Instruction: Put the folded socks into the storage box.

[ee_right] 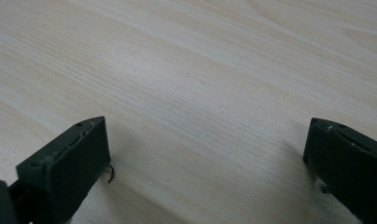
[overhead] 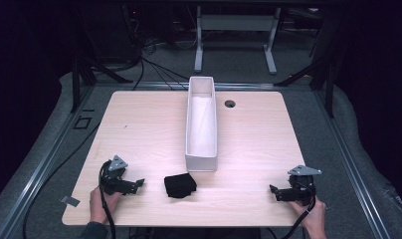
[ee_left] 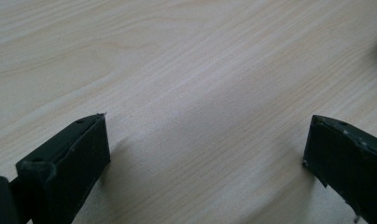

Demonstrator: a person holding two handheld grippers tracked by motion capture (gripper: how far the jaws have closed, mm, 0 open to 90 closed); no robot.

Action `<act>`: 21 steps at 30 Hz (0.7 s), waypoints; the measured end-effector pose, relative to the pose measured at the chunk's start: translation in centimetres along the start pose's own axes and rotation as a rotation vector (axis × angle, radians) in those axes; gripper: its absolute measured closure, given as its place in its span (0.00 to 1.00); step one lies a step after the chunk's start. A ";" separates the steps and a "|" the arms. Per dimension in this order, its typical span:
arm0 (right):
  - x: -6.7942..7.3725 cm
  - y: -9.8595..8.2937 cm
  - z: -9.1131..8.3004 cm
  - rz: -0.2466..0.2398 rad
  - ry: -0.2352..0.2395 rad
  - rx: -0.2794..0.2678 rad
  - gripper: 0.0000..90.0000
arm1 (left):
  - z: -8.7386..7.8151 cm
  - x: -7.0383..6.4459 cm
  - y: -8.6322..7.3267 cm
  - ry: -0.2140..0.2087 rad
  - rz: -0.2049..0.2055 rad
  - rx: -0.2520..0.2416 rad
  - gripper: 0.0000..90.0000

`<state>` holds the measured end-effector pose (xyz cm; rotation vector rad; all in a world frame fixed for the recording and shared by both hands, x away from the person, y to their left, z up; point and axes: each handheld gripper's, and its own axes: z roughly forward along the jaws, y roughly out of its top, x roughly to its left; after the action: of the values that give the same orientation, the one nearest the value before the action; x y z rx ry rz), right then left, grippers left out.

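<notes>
Now | black cloth [overhead: 180, 185] between grippers | white bin [overhead: 202, 124] just behind

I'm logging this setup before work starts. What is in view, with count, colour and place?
table: one, light wood, centre of the high view
bin: one, white, long and narrow, mid table, running away from the person
cloth: one, black, folded, on the table just before the bin's near end
tape piece: one, grey, table's near left corner
left gripper: one, black, open, near left, on the table
right gripper: one, black, open, near right
hands: two, at the near edge
</notes>
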<state>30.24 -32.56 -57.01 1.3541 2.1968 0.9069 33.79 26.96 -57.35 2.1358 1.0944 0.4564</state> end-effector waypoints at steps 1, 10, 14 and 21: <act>0.0 0.0 0.0 0.000 0.000 0.000 0.00 | 0.0 0.0 0.0 0.000 -0.001 -0.001 0.00; 0.0 0.2 0.1 -0.004 0.007 0.017 0.00 | 0.0 0.0 0.0 0.004 0.000 -0.001 0.00; 0.0 0.2 0.2 -0.005 0.005 0.004 0.00 | -0.2 0.2 -0.1 -0.019 0.028 0.005 0.00; -0.2 0.4 0.3 -0.028 0.028 0.003 0.00 | -0.6 0.4 0.3 -0.045 0.047 0.059 0.02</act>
<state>30.76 -32.48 -56.95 1.3168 2.2333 0.9187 33.86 27.41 -56.76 2.2167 1.0465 0.3995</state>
